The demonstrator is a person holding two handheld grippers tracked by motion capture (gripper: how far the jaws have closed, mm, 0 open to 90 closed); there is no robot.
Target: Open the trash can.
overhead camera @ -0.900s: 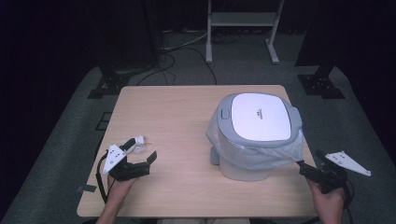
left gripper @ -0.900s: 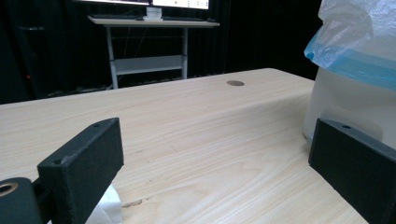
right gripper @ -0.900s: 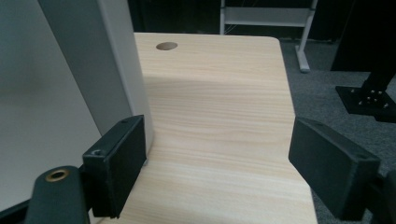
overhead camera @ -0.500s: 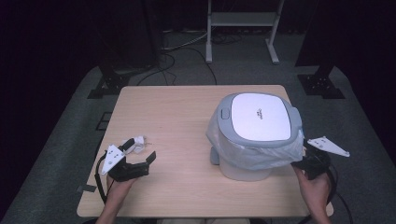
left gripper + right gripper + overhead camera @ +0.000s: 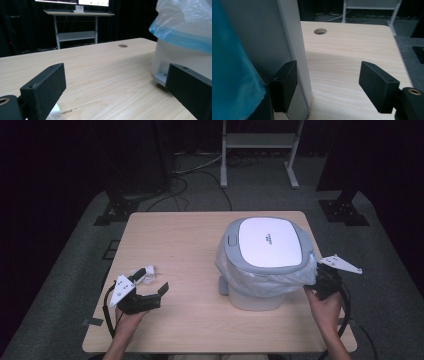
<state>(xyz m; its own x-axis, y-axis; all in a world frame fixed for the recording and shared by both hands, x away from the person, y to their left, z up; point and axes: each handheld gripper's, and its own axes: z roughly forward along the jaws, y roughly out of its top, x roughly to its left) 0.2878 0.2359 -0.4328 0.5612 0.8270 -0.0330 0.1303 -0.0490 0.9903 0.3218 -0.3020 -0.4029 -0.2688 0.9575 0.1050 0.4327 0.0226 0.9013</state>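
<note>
A: Where's the bin point(image 5: 270, 262)?
B: Right half of the worktop point(image 5: 190, 250), lid shut, liner point(image 5: 260, 282) hanging over its rim. It stands upright.

A: Nearer hand-held gripper?
B: The right hand-held gripper point(image 5: 320, 279), at the bin's right flank by the liner's edge. Jaws wide apart, holding nothing; in the right gripper view one jaw lies against the bin wall point(image 5: 287, 45).

A: The other one?
B: Left hand-held gripper point(image 5: 159, 292) rests well apart at the near left, jaws spread and empty, aimed at the bin. Crumpled paper point(image 5: 148, 274) lies just beside it.
</note>
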